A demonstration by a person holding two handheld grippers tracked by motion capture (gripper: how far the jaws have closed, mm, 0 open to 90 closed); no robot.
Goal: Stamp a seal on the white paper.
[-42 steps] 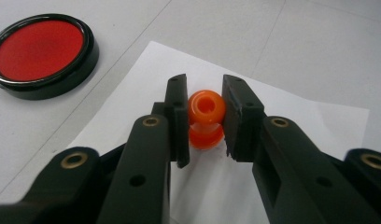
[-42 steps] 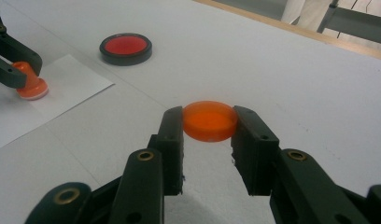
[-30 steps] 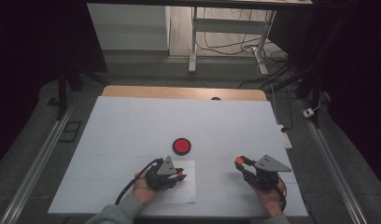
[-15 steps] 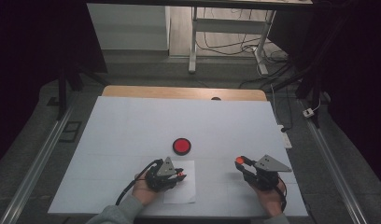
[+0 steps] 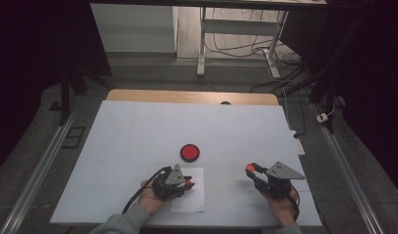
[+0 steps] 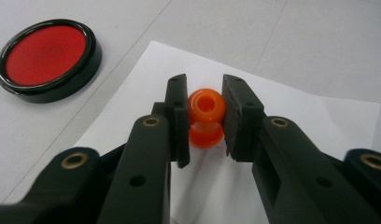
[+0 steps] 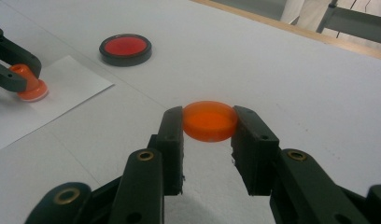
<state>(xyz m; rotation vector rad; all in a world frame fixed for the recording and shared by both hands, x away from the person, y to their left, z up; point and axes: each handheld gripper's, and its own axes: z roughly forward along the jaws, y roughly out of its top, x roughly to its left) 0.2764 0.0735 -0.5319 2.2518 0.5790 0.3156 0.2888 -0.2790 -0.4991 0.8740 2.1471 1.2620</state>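
I am holding a small orange stamp in my left gripper, its jaws pinching in on the stamp's narrow neck from both sides, so the grip sits below the rounded knob and the piece cannot slip upward. The stamp is standing upright with its wide foot resting on the white sheet of paper, which is lying flat on the table near my edge; I judge I am keeping it there because the paper is the place a print is meant to go. My right gripper is closing its jaws on the rim of a flat orange cap, holding it level and just clear of the table, well apart from the stamp; I judge this is the stamp's own cover, kept out of the way in the other hand while the stamp face is bare. A round ink pad with a black rim and a red centre is sitting open on the table just beyond the paper, close enough for the left gripper to reach it without shifting the sheet. Both hands are staying low and near my side of the table, which is keeping the stamp steady.
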